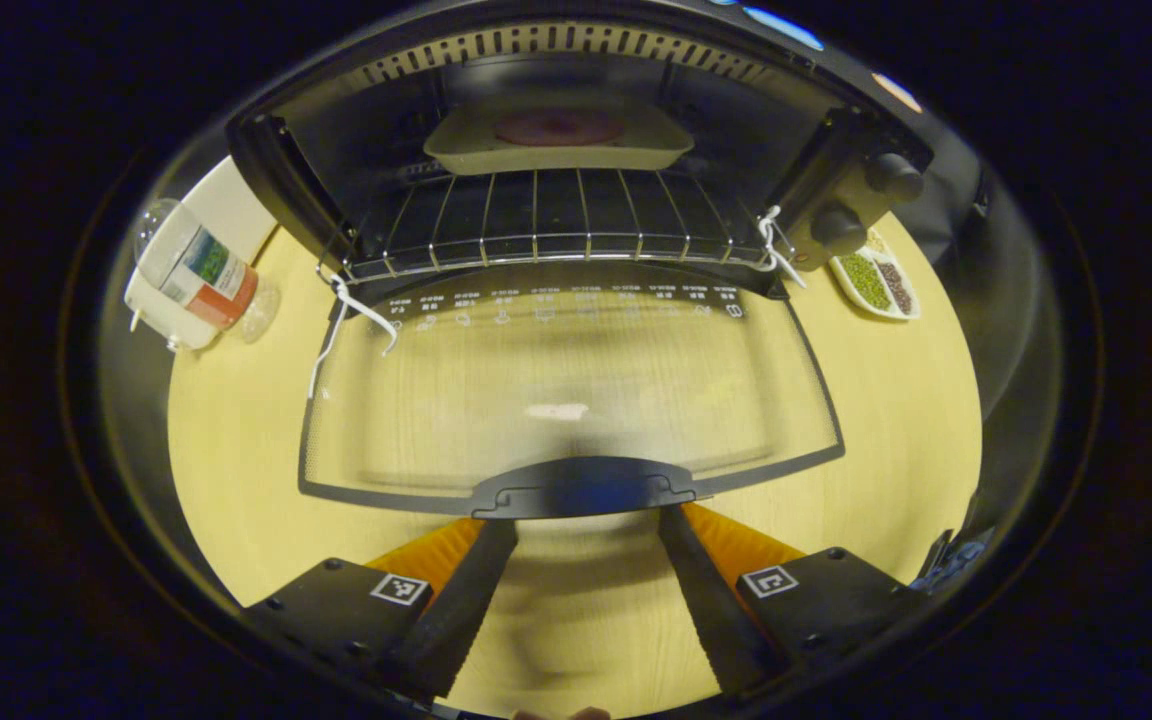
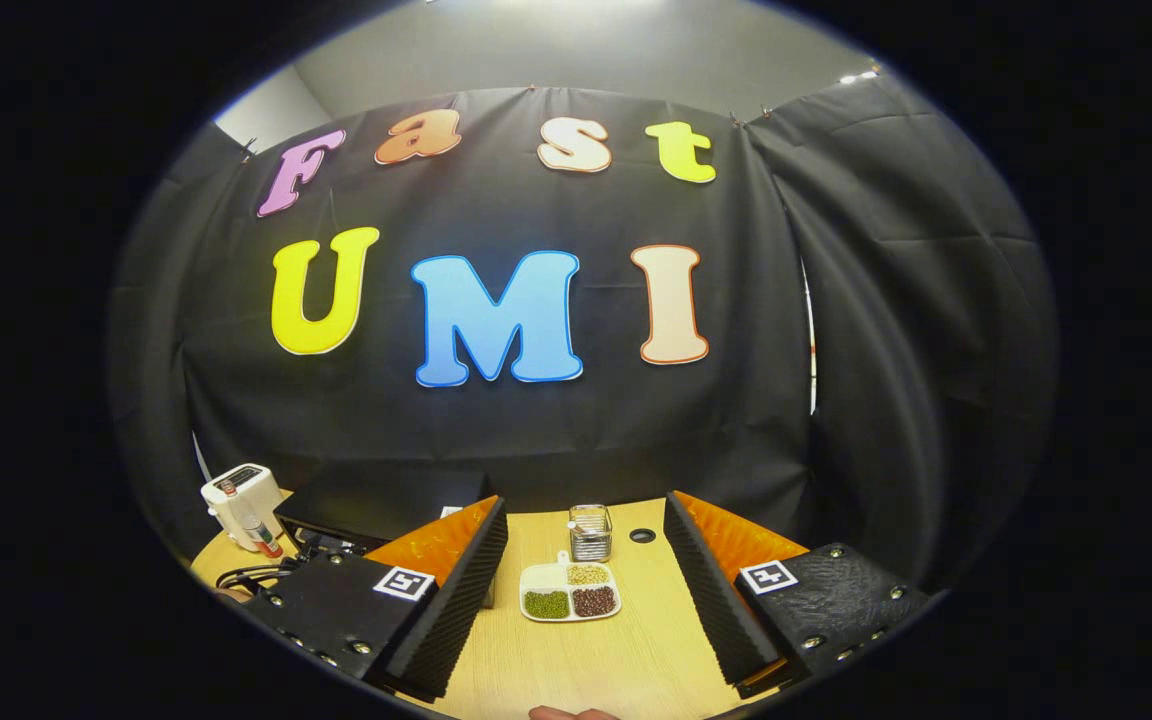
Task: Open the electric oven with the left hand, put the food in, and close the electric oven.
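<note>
1. We find the electric oven (image 1: 576,150) at the tabletop's (image 1: 896,420) far edge, its glass door (image 1: 576,390) folded flat.
2. A plate of food (image 1: 558,135) sits inside on the wire rack (image 1: 556,225).
3. Left gripper (image 1: 586,530) and right gripper (image 2: 586,530) both gape wide, empty.

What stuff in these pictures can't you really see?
- Food on the tray, left gripper view: dim, reddish, kind unclear.
- Door markings, same view: too small and blurred.
- Oven, right gripper view: front hidden behind the right gripper.
- Jar contents: too small.
</note>
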### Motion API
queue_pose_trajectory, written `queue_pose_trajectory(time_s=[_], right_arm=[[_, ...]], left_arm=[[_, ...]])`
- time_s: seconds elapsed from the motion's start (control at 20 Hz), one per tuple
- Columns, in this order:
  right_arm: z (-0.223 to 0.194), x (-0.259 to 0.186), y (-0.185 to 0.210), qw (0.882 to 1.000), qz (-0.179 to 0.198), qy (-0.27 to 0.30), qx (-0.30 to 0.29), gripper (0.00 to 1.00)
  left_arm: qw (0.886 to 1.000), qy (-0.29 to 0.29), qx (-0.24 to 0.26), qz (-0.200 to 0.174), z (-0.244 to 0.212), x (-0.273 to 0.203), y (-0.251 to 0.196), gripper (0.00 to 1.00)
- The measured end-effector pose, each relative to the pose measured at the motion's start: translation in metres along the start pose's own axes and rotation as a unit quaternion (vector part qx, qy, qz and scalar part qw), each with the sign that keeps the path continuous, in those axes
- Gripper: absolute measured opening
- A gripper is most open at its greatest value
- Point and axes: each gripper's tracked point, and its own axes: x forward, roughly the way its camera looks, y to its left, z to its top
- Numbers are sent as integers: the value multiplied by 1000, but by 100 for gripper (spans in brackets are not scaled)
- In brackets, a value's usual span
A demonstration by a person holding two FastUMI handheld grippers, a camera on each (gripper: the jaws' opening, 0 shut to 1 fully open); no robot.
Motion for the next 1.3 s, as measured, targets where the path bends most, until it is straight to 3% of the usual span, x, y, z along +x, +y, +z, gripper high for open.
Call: queue_pose_trajectory(time_s=[0.65, 1.05, 1.2, 1.25, 1.3], right_arm=[[7, 0, 27, 999, 40, -10, 5, 96], [-3, -1, 10, 999, 30, 3, 22, 96], [-6, -1, 3, 999, 27, 5, 22, 95], [-7, 1, 2, 999, 28, 7, 21, 95], [-9, 0, 1, 999, 29, 9, 21, 96]], left_arm=[[997, -76, -13, -18, 17, -50, -3, 100], [992, -125, 7, 16, 42, -73, 5, 94], [989, -148, 7, 21, 51, -84, 3, 98], [987, -157, 9, 24, 53, -90, 3, 92], [985, -170, 12, 29, 55, -96, 3, 98]])
